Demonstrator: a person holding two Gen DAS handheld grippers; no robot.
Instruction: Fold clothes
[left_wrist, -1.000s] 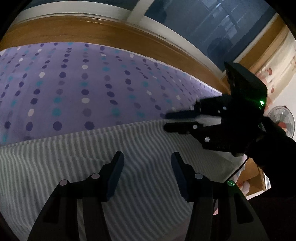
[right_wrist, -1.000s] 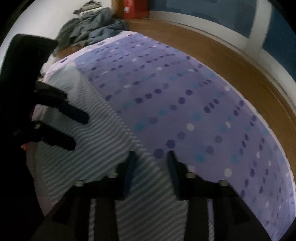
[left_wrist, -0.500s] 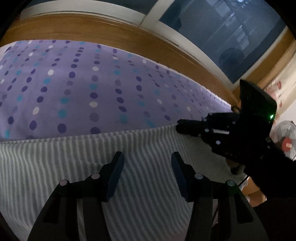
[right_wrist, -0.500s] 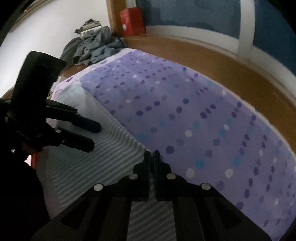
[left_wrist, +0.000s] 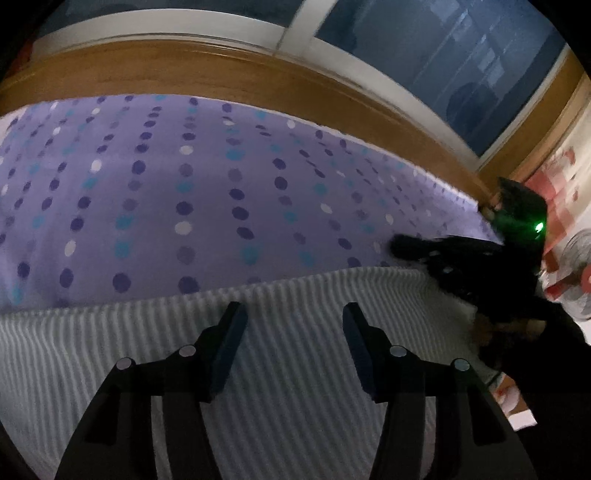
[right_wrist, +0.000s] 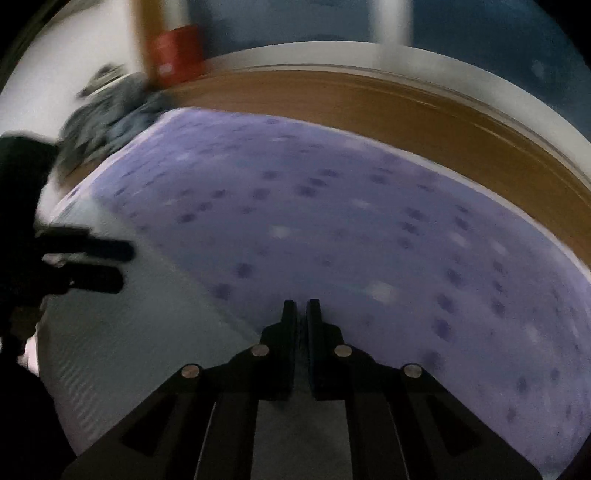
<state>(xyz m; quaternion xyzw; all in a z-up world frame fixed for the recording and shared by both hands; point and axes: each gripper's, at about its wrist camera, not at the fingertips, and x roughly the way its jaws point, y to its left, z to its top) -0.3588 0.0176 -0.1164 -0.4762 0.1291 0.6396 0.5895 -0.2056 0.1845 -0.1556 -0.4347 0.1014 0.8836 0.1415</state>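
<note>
A bedroom in a home

A bed with a purple dotted sheet (left_wrist: 207, 192) and wooden frame (left_wrist: 236, 74) stands beside a window (left_wrist: 443, 55); crumpled clothes (right_wrist: 107, 125) lie heaped in the corner.

The left wrist view rides on the left hand-held gripper (left_wrist: 291, 354), looking forward and steeply down along its fingers, close over the striped cloth (left_wrist: 280, 376) on the bed (left_wrist: 155, 199), facing the wooden ledge (left_wrist: 207, 74) and window (left_wrist: 443, 55) beyond. The right wrist view sits on the right hand-held gripper (right_wrist: 301, 332), tilted down likewise, close above the cloth's edge, and is blurred. Each camera catches the other hand-held gripper: the right one at the left view's right side, the left one at the right view's left side. Both share the cloth, dotted bed, ledge and window
</note>
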